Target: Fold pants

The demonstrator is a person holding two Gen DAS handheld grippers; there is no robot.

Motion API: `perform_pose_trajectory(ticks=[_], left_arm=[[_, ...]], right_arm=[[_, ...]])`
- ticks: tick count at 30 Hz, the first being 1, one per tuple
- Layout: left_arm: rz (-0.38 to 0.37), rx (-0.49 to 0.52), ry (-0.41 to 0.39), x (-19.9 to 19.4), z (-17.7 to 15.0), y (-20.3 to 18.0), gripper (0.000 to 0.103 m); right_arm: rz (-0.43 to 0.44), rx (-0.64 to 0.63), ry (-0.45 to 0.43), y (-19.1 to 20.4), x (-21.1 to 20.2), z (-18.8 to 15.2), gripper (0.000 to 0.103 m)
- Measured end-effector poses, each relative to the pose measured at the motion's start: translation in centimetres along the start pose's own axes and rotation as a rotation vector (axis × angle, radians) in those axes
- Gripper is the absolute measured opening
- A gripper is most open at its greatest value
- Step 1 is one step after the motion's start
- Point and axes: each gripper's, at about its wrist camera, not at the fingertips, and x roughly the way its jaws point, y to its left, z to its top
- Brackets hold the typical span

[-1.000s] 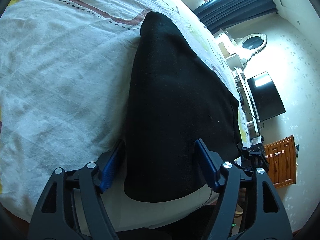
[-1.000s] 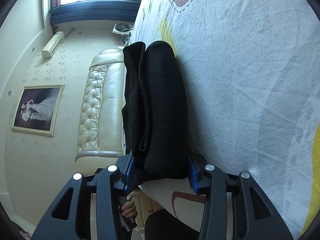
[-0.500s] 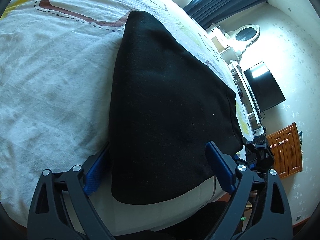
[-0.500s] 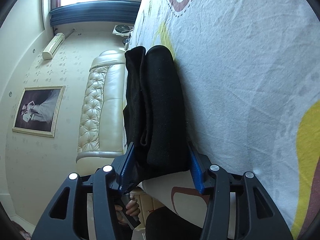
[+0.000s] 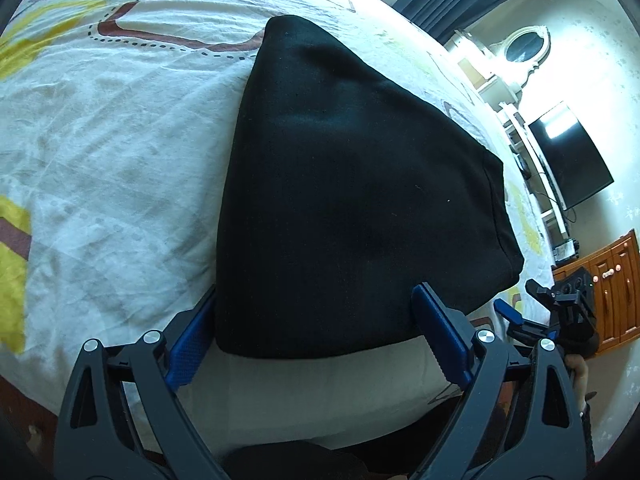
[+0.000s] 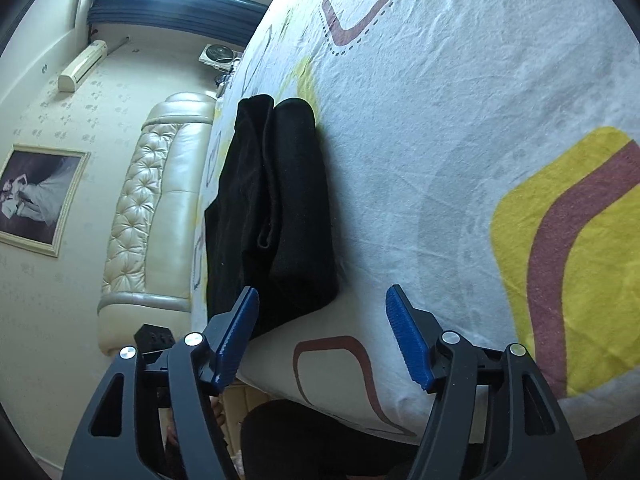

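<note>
Left wrist view: folded black fabric pants [image 5: 352, 200] near the edge of the white patterned bedsheet [image 5: 100, 152], left gripper [image 5: 316, 336] wide, straddling the near hem, may snag it; right wrist view: right gripper [image 6: 322, 336] just opened, empty, layered edge may slump.

hidden: left fingers [image 5: 192, 340] tip behind pants [image 5: 352, 200] | cut off: bedsheet [image 6: 460, 140]

bright window daylight, fisheye-warped edges
</note>
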Motion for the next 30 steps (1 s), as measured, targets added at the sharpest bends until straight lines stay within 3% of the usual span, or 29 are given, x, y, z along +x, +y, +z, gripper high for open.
perform_pose_trajectory(ticks=[7,11,14,23,30], left_arm=[[0.124,-0.017,-0.076,-2.7,-2.8,-1.7,0.093],[0.208,0.041,-0.129,-4.1,-4.5,-2.8,0.093],[0.268,0.076,-0.163,-5.2,-5.6,-3.4,0.093],[0.323,0.087,-0.238,-6.3,-6.5,-3.7,0.093],[0.341,0.088,-0.251,-6.0,-6.3,-4.0,0.093]], right_arm=[[-0.222,-0.163,-0.041,2.6,0.0,-1.9,0.073],[-0.389,-0.291,-0.088,4.8,0.6,-3.3,0.077],[-0.462,-0.391,-0.101,6.2,1.3,-4.4,0.078],[-0.535,-0.597,-0.166,10.2,2.4,-7.6,0.078],[-0.551,-0.609,-0.223,10.8,2.2,-7.8,0.079]])
